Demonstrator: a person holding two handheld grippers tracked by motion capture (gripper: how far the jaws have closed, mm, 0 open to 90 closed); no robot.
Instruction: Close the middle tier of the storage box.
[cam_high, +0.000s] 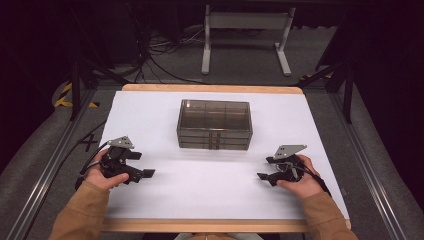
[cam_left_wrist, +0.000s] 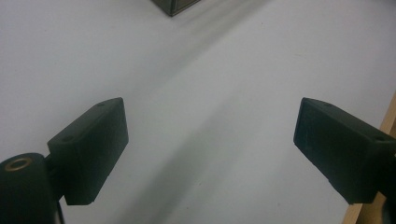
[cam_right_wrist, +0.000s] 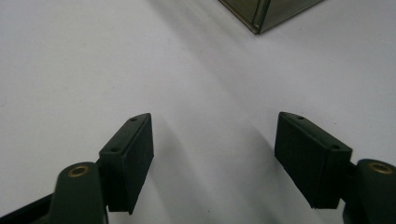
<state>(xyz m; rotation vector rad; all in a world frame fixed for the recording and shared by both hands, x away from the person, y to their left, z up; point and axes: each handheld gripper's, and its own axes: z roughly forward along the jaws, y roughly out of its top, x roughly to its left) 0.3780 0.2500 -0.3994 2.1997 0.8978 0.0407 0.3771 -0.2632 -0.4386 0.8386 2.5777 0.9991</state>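
I see the left claw (cam_high: 148, 173) low over the white surface (cam_high: 210, 185), near its front left corner, and a hand (cam_high: 102, 175) holds it from behind. Its jaws stand wide apart with nothing between them; in the left gripper view there is only bare white surface between the two black pads (cam_left_wrist: 91, 151). So the left claw (cam_left_wrist: 210, 151) is released.

The right claw (cam_high: 261, 176) is at the front right part of the surface, also held by a hand (cam_high: 300, 182). In the right gripper view its pads (cam_right_wrist: 130, 158) are well apart too, and they grasp nothing, so this claw (cam_right_wrist: 217, 158) is also released.

The drawer box (cam_high: 214, 125) stands in the middle of the surface, toward the far side, between the two claws and well apart from both. It is dark and half transparent, and I can see drawers stacked in its front. One corner of the box (cam_left_wrist: 175, 5) comes in at the top of the left gripper view, and another corner (cam_right_wrist: 266, 14) at the top of the right gripper view. Both claws point inward.
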